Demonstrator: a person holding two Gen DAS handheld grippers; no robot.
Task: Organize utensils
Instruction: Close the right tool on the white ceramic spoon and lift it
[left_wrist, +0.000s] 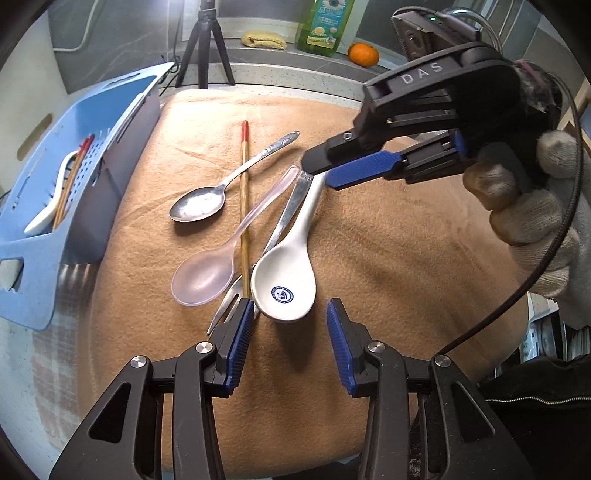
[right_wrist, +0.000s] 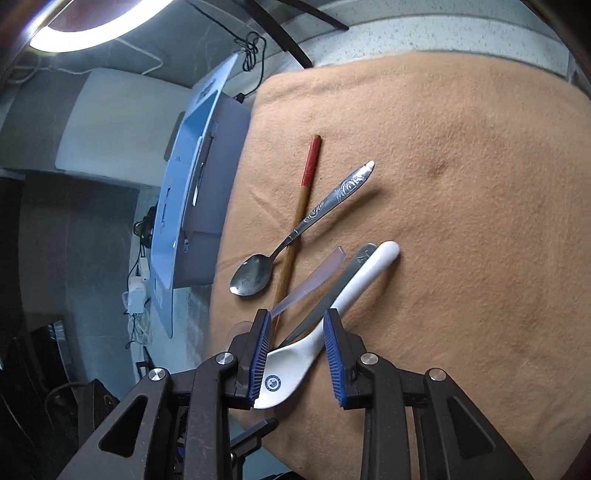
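On the tan cloth (left_wrist: 369, 258) lie a white ceramic spoon (left_wrist: 286, 280), a metal fork (left_wrist: 291, 206) under it, a clear plastic spoon (left_wrist: 207, 277), a steel spoon (left_wrist: 199, 206) and a red-tipped chopstick (left_wrist: 243, 192). My left gripper (left_wrist: 290, 332) is open, low, just in front of the white spoon's bowl. My right gripper (left_wrist: 321, 173) hovers open over the handle ends of the white spoon and fork. In the right wrist view my right gripper (right_wrist: 295, 354) straddles the white spoon (right_wrist: 354, 284), the fork (right_wrist: 332, 291) and the chopstick (right_wrist: 295, 225) beside them.
A blue perforated basket (left_wrist: 110, 110) stands at the left edge and holds a white spoon (left_wrist: 55, 199) and chopsticks (left_wrist: 72, 177). At the back are a tripod (left_wrist: 205, 44), a yellow sponge (left_wrist: 264, 38), a green soap bottle (left_wrist: 325, 26) and an orange (left_wrist: 364, 53).
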